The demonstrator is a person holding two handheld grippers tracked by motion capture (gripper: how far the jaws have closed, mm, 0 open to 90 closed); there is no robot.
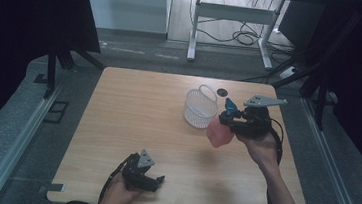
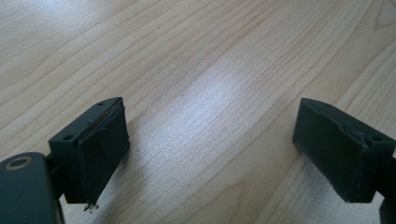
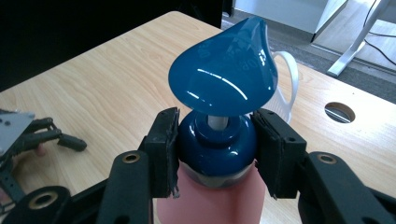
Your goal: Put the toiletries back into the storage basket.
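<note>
left gripper: my black two-jaw left gripper point(image 1: 153, 182) sits low at the near edge of the pale wooden table point(image 1: 133, 112), well apart from the basket and nearer me. Its jaws stand wide with nothing between them; in the left gripper view, bare wood grain shows between my pads point(image 2: 105, 140).

table: light laminate with a fine grain, smooth and a little glossy, with a round cable hole point(image 3: 339, 112) just beyond the basket.

basket: the small white wire-mesh basket with a hoop handle point(image 1: 200, 109) stands upright, my landmark. It looks light and springy, easy to knock over.

bottle: the pink plastic pump bottle with a glossy dark-blue collar and teardrop pump head point(image 3: 223, 74) is in my right gripper, just beside the basket on its near right side and, as I judge, lifted off the table.

right gripper: my black right gripper point(image 1: 223, 121) is clamped on the bottle, pads pressing either side of the blue collar point(image 3: 217, 149) under the pump head.

grip point: I judge the collar the best hold. It is rigid and round, and the shoulder below stops slipping downward.

handling: the body looks like soft, squeezable plastic and the blue parts are slick. If it's full, the weight hangs below my pads, so it could swing or rotate.

pump head: wide, smooth, on a thin stem point(image 3: 217, 122); I'd avoid pressing it.
</note>
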